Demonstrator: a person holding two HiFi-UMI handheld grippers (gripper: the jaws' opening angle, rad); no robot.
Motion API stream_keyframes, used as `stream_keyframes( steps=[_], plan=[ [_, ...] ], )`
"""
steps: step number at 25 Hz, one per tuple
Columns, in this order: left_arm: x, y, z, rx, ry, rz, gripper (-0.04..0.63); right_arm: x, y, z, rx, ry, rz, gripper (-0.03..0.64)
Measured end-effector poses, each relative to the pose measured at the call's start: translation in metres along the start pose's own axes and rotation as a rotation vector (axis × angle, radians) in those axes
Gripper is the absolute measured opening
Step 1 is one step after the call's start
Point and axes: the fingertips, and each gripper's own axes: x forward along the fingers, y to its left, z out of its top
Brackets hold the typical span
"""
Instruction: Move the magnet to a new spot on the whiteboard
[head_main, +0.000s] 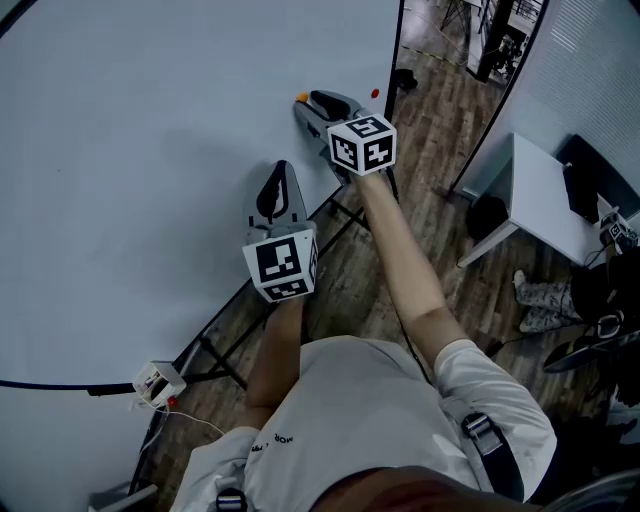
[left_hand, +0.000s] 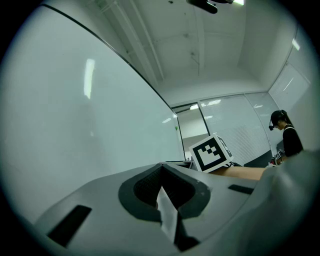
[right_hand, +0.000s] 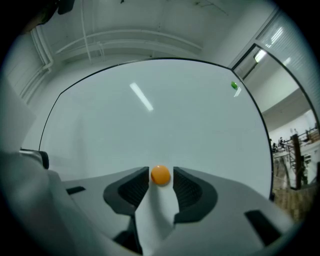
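Head view: both grippers held up to the whiteboard (head_main: 150, 150), which stands upright on a floor stand.

Right gripper (head_main: 305, 100):
- fingers (right_hand: 134, 186) point straight at the board face, tips at or just short of it; contact with the board cannot be told.
- orange magnet (right_hand: 160, 175) sits on the board directly between the two fingertips, centred in the gap.
- fingers stand apart. A thin sliver of white board shows on each side of the magnet, so the pads flank it closely without pressing on it. Not gripped.
- magnet also shows in the head view as an orange dot (head_main: 301, 97) at the tip of the gripper.

Left gripper (head_main: 281, 165):
- lower and to the left of the right one, close to the board, well apart from the orange magnet.
- fingers (left_hand: 150, 181) closed tip to tip, nothing between them.

Other marks on the board: a small green magnet (right_hand: 233, 85) near the upper right edge, far from the fingers; a red dot (head_main: 375, 93) just right of the right gripper.
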Motion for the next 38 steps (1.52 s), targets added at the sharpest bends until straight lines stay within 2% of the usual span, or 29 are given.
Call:
stream_keyframes(
  steps=[6,12,16,38],
  plan=[
    [0.0,-0.005,0.002,-0.003,-0.001,-0.009,0.003,-0.015,0.007,0.009,-0.003,-0.031,-0.005,0.144],
    [-0.002,-0.009,0.004,-0.008,-0.005,-0.015,0.003,-0.038,0.016,0.014,-0.034,-0.057,-0.044,0.047],
    [-0.002,-0.014,0.007,-0.011,-0.011,-0.022,0.003,-0.052,0.018,0.019,-0.031,-0.071,-0.068,0.015],
    [-0.007,-0.028,0.013,-0.02,-0.017,-0.037,0.003,-0.113,0.052,0.028,-0.031,-0.105,-0.129,0.014]
  ],
)
